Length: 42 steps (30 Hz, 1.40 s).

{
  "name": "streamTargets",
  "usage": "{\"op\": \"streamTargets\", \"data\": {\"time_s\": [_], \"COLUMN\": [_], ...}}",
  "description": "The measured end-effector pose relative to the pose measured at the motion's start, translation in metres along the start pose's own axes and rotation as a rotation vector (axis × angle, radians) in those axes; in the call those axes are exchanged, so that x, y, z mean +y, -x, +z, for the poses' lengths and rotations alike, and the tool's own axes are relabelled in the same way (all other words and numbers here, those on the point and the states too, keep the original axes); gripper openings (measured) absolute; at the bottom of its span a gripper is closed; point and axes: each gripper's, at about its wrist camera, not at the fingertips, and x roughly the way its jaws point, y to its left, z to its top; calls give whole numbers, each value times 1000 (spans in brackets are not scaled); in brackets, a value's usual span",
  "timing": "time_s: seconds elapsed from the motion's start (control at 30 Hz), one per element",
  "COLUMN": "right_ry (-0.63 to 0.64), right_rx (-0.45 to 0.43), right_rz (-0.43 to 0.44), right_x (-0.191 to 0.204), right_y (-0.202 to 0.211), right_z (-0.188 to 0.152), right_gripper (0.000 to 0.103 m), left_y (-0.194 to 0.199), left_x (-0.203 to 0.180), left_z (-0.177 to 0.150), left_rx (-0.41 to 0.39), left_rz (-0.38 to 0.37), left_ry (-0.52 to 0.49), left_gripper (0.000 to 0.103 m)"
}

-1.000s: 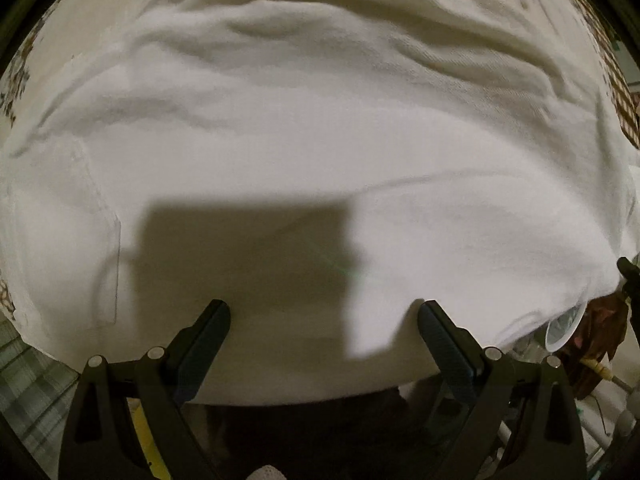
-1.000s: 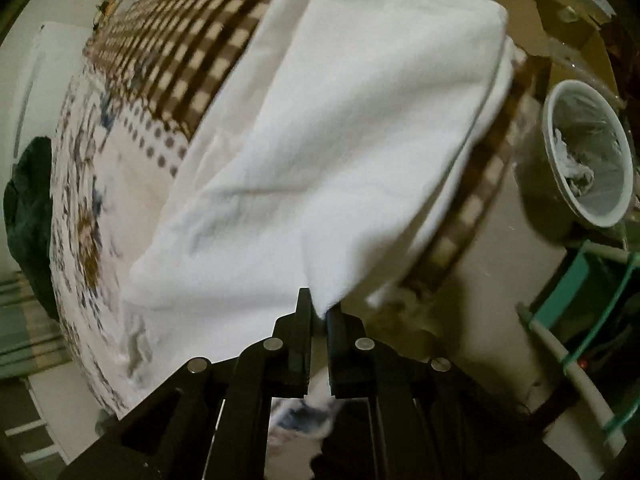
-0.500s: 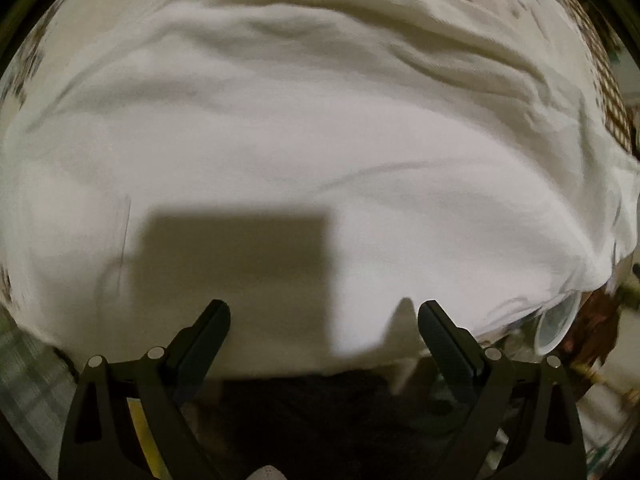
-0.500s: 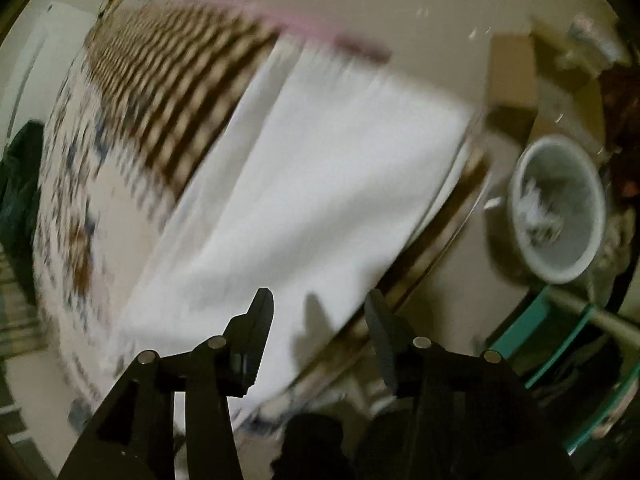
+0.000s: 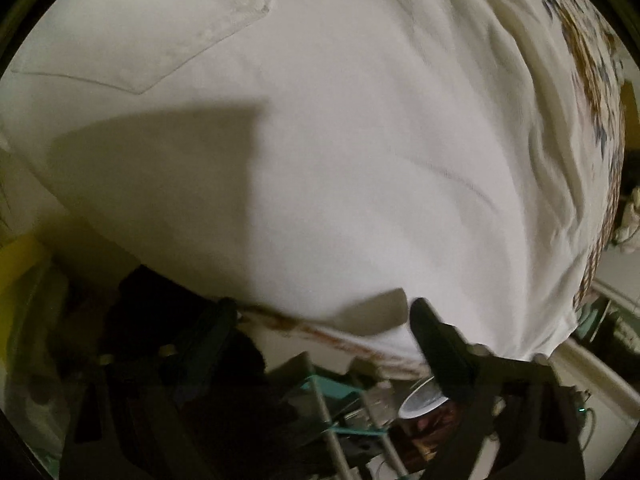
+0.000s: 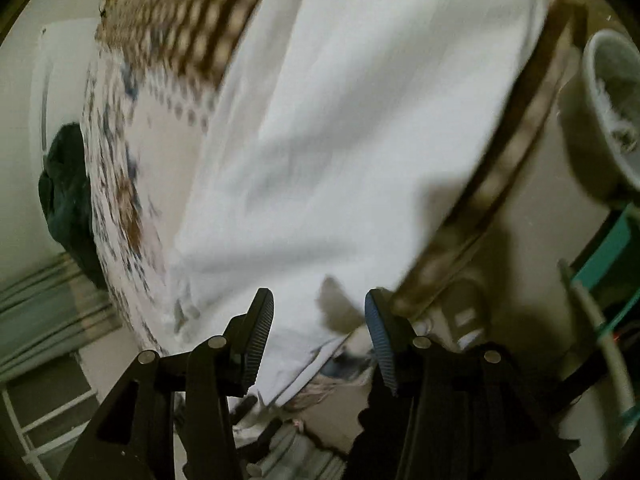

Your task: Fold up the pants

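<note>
White pants [image 5: 360,140]: soft, heavy woven cotton, lightly creased, spread flat over the bed and reaching its near edge; a stitched patch pocket [image 5: 168,28] with a pointed lower edge showed at upper left in your left wrist view.

Bedcover [image 6: 120,184]: printed cloth, blue and brown floral on cream, with a brown checked border [image 6: 200,12]; it lay under the pants.

Your left gripper [image 5: 320,324]: black, ribbed pads; its jaws had just been narrowing yet stood apart over the pants' near edge, nothing pressed between them.

Your right gripper [image 6: 320,320]: black with blue ribbed pads; its jaws had just parted and stood apart above the pants' corner, gripping nothing.

Round pale bin [image 6: 608,112]: smooth-walled, on the floor beside the bed.
</note>
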Motion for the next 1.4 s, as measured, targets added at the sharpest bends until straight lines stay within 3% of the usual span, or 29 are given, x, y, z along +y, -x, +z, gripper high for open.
{"op": "streamTargets", "data": {"time_s": [0.13,0.2,0.3,0.47,0.5,0.53,0.57,0.73,0.83,0.93,1.07,1.13,1.23,1.3,1.4], "right_ry": [-44,-83,-97,-108,-113,-107,-96,10,51,56,5,7,94,166,275], "right_rx": [-8,-15,-25,-43,-56,-88,-109,-164,-157,-136,-22,14,-22,-65,-198], "right_rz": [-49,-59,-66,-49,-44,-49,-70,-108,-126,-171,-163,-182,-217,-237,-326], "right_x": [-5,-10,-13,-21,-20,-17,-16,0,7,-3,-26,-28,-13,2,27], "right_y": [-24,-25,-19,-19,-19,-16,-13,7,16,15,-5,0,25,47,83], "right_z": [-11,-18,-24,-19,-15,-14,-15,-23,-26,-24,-9,-3,1,7,39], "right_gripper": [50,50,50,50,37,11,7,5,4,4,10,30,48,55,59], "left_y": [-10,-16,-6,-23,-22,-19,-16,-8,-6,-10,10,20,28,29,25], "left_x": [7,12,14,31,35,36,37,36,45,62,54,38,6,-16,-53], "left_z": [-9,-17,-18,-28,-31,-33,-34,-38,-38,-32,-27,-28,-29,-29,-25], "left_rx": [-20,-36,-47,-63,-69,-74,-79,-78,-74,-50,-74,-78,-107,-137,-193], "left_rz": [-10,-18,-28,-49,-48,-43,-42,-40,15,47,74,86,94,109,113], "left_ry": [22,15,11,12,5,-6,-14,-62,-101,-69,-137,-196,-266,-318,-400], "left_gripper": [51,38,28,18,16,14,11,6,2,2,4,4,10,37,64]}}
